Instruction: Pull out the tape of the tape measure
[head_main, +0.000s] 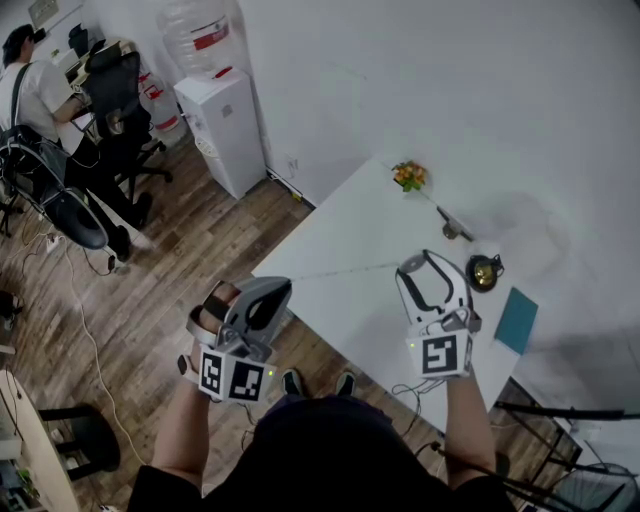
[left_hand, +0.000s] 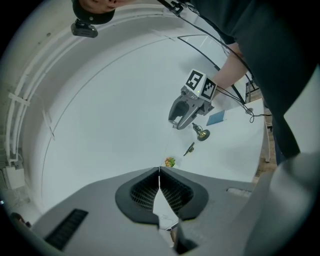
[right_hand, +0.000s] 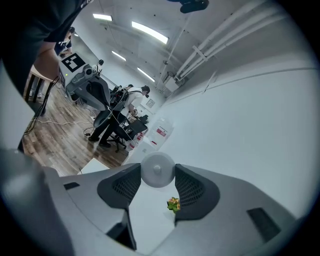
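Observation:
My right gripper (right_hand: 157, 174) is shut on a round white tape measure (right_hand: 158, 170), its case pressed between both pads. In the head view this gripper (head_main: 430, 275) hangs over the white table (head_main: 350, 230). From it a thin white tape (left_hand: 166, 148) runs across to my left gripper (left_hand: 159, 172), which is shut on the tape's end. The left gripper (head_main: 268, 293) is held off the table's near edge, above the wooden floor. In the head view the tape (head_main: 345, 270) shows only as a faint line between the two grippers.
On the table lie a small flower ornament (head_main: 409, 176), a dark clip (head_main: 455, 227), a brass-coloured round object (head_main: 484, 271) and a teal card (head_main: 517, 319). A water dispenser (head_main: 225, 125) stands by the wall. At far left a person (head_main: 30, 90) sits among office chairs.

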